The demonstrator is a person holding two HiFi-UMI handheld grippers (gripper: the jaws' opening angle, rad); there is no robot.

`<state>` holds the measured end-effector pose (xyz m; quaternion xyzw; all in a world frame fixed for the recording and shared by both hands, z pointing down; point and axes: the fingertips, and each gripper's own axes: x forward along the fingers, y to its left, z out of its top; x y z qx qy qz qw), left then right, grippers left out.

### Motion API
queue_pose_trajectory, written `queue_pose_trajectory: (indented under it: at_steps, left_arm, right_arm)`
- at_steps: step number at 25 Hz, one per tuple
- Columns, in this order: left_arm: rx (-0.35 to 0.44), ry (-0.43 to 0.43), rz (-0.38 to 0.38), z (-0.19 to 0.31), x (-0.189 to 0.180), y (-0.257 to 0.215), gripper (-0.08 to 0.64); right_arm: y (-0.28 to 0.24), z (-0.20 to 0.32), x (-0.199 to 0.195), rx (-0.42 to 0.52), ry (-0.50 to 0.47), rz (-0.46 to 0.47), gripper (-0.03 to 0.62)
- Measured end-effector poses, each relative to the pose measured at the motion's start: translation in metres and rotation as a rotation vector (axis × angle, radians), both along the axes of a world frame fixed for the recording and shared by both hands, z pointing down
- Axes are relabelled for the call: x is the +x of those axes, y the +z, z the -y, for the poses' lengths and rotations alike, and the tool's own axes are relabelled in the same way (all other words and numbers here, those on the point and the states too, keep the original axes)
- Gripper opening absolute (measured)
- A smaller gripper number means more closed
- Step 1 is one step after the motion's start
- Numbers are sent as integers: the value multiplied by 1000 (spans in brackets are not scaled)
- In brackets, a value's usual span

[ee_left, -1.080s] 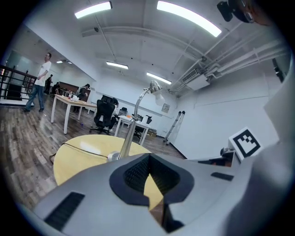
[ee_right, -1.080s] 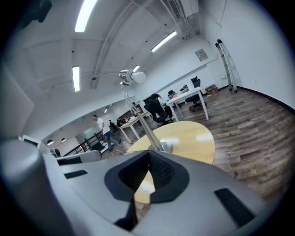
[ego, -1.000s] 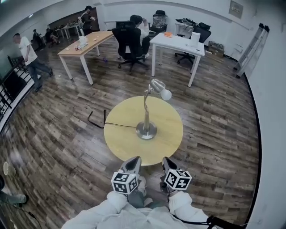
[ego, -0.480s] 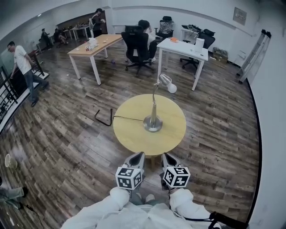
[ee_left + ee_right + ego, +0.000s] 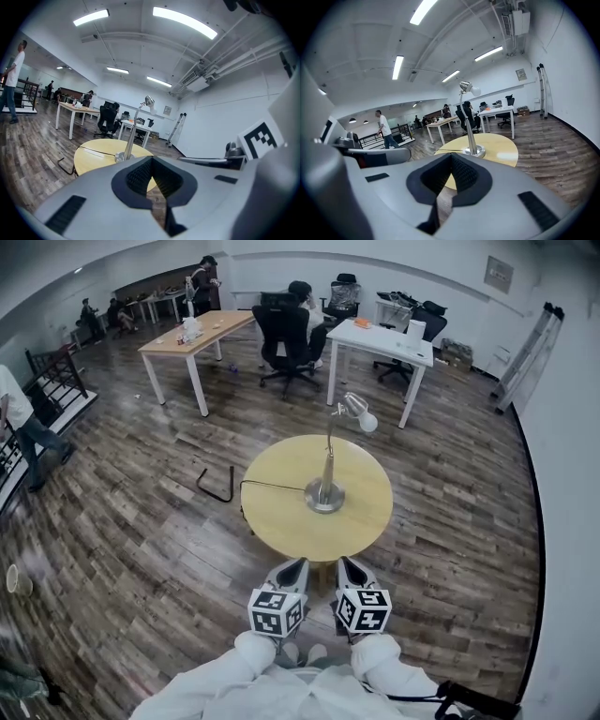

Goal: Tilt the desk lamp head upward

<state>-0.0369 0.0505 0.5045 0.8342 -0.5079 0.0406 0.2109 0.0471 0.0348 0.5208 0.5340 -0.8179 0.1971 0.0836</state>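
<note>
A silver desk lamp (image 5: 326,474) stands on a round yellow table (image 5: 281,521), its round base near the table's middle. Its head (image 5: 356,407) with a white bulb points down to the right at the top of a thin stem. Both grippers hang side by side in front of the table's near edge, well short of the lamp. My left gripper (image 5: 292,569) is shut and empty; my right gripper (image 5: 350,565) is shut and empty too. The lamp (image 5: 136,129) stands ahead in the left gripper view, and the lamp (image 5: 469,117) also shows in the right gripper view.
A black cord (image 5: 272,487) runs from the lamp base off the table's left side to the wooden floor. Behind the table stand a white desk (image 5: 380,341), a wooden desk (image 5: 187,338) and office chairs (image 5: 286,334). A ladder (image 5: 525,352) leans at the right wall. People are at the far left.
The view has shifted, so the table and lamp sit slightly further right and up in the head view. Both grippers stay shut near the table's front edge. The person at left has walked toward the frame's edge.
</note>
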Motion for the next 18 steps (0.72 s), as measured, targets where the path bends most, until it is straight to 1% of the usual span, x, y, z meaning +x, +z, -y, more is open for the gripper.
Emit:
queue_pose_trajectory:
  at_steps: [18]
  left_arm:
    - [2, -2, 3, 4, -2, 1, 2]
  right_arm:
    - [-1, 7, 1, 5, 2, -11, 12]
